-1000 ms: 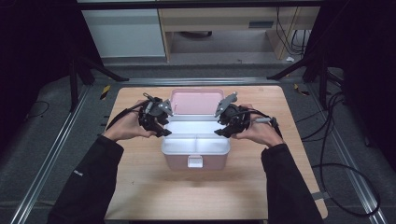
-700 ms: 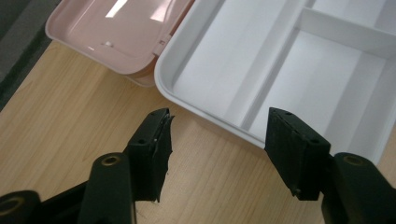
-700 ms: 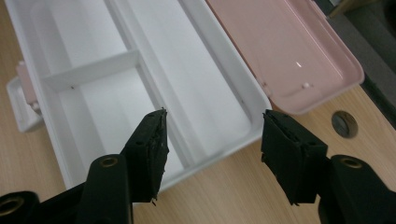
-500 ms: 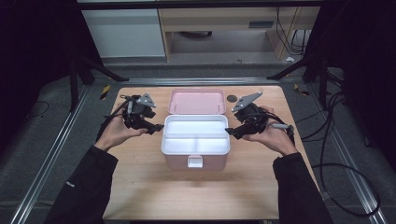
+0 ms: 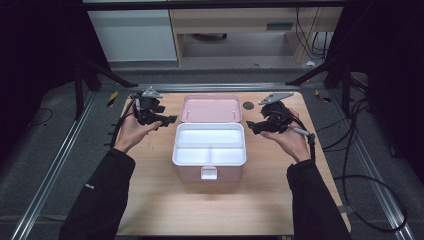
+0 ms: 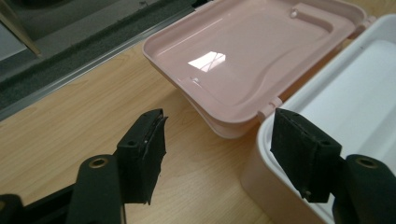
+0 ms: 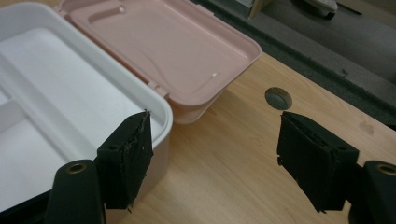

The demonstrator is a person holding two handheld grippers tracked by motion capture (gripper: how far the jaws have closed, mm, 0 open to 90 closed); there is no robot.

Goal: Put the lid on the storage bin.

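**High view: both grippers off the open pink box**

High view puts the pink box mid-table, its lid flipped back flat behind it and the white tray inside bare. Left gripper sits just off the box's left rear corner, right gripper just off the right rear corner. Both have just been opening their jaws; both sets stand released, nothing between them. Wooden table underneath.
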